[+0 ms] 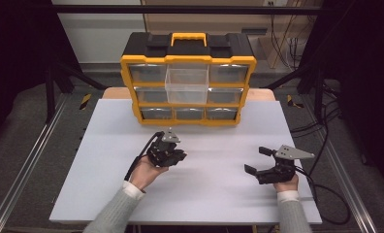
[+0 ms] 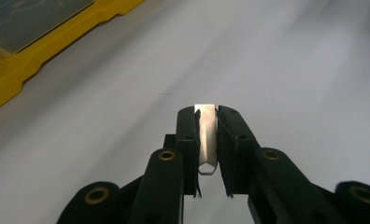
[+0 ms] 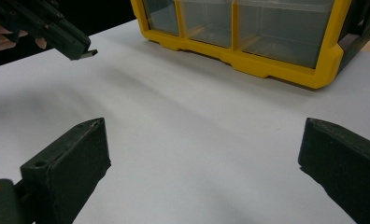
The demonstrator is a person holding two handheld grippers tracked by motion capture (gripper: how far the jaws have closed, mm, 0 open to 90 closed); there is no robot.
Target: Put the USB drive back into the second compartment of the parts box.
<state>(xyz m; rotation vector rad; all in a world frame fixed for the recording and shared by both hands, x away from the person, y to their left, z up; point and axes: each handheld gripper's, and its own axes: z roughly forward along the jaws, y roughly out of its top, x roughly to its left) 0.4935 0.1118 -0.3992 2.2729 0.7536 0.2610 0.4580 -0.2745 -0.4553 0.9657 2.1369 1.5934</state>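
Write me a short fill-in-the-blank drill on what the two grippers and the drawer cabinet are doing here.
The left gripper is shut on a small ____ piece.
The right gripper has its jaws ____.
One clear drawer of the yellow cabinet is pulled ____.

Missing words: metal; open; out

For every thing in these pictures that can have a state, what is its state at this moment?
Left gripper: shut on the small metal piece, above the table.
Right gripper: open, nothing between the jaws.
Organizer box: upright.
Top middle drawer: pulled out.
Other drawers: pushed in.
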